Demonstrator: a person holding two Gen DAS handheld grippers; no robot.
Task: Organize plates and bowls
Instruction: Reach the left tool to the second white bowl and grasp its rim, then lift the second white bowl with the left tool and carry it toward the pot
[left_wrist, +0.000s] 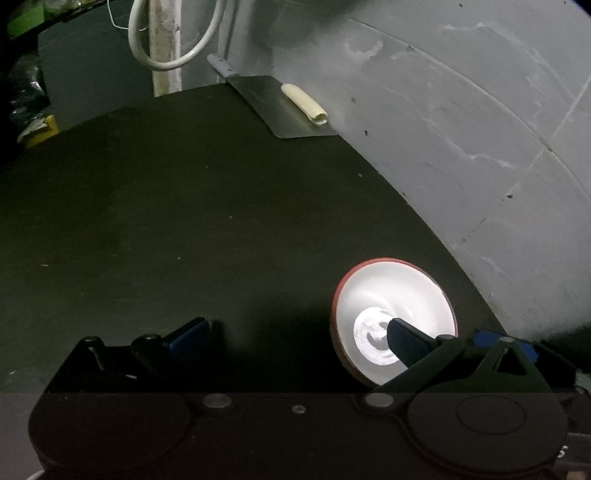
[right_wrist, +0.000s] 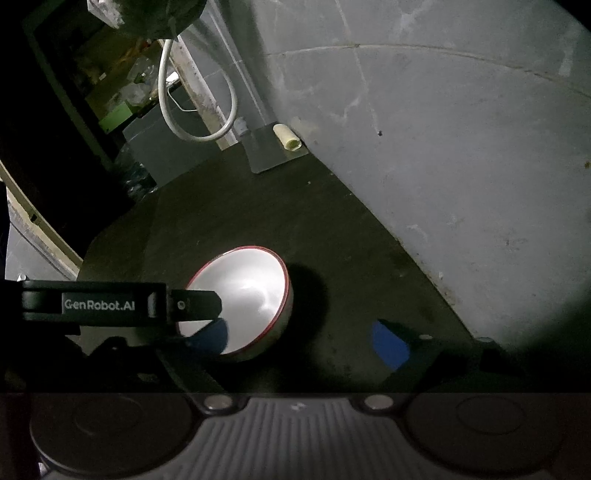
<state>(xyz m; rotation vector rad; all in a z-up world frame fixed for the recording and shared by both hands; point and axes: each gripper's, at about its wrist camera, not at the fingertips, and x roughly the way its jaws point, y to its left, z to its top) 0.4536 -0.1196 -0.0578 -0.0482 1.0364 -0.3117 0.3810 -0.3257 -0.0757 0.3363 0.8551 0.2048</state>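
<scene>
dark counter (left_wrist: 184, 221) | bowl (right_wrist: 251, 291) partly hidden | left gripper (left_wrist: 295, 339), right gripper (right_wrist: 306, 339) spread

Both wrist views look steeply down — sharing the bowl (left_wrist: 393, 291) (right_wrist: 251, 280).

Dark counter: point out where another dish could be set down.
Most of the counter is bare: the wide stretch between the bowl and the cleaver. Crowded only around the bowl near the wall, where both grippers reach in.

Bowl (right_wrist: 255, 291): white inside, red rim. Counter (left_wrist: 166, 221): dark, plain. Wall (left_wrist: 461, 129): grey w/ pale smears. Pads (right_wrist: 391, 343): blue. Cleaver (left_wrist: 284, 110) at 12: silver blade.
</scene>
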